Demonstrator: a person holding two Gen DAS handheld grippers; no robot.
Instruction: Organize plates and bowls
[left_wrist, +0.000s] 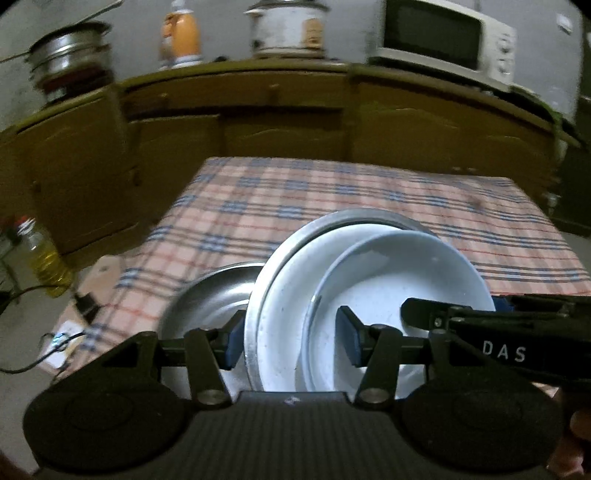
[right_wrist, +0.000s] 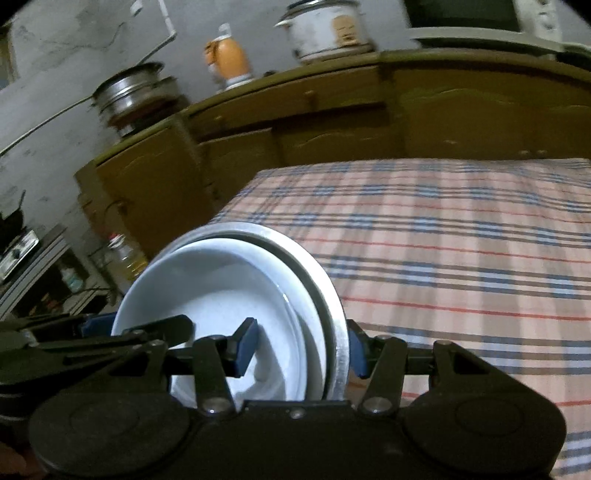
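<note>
Stack: shallow white ceramic bowl (left_wrist: 402, 280) nested in a white plate (left_wrist: 284, 295) on a round steel plate (left_wrist: 354, 216), carried above the checked tablecloth table (left_wrist: 332, 192).
Left gripper (left_wrist: 291, 341): half-spread, pads clamped on the stack's 9 o'clock rim.
Right gripper (right_wrist: 301, 349): half-spread, clamped on the 3 o'clock rim.
Technique: keep both grips level; lower evenly.
Obstacle: second steel plate (left_wrist: 214, 291) at 9 o'clock.
Surroundings: wooden cabinet (left_wrist: 258, 122), microwave (left_wrist: 447, 40) at 12 o'clock.
</note>
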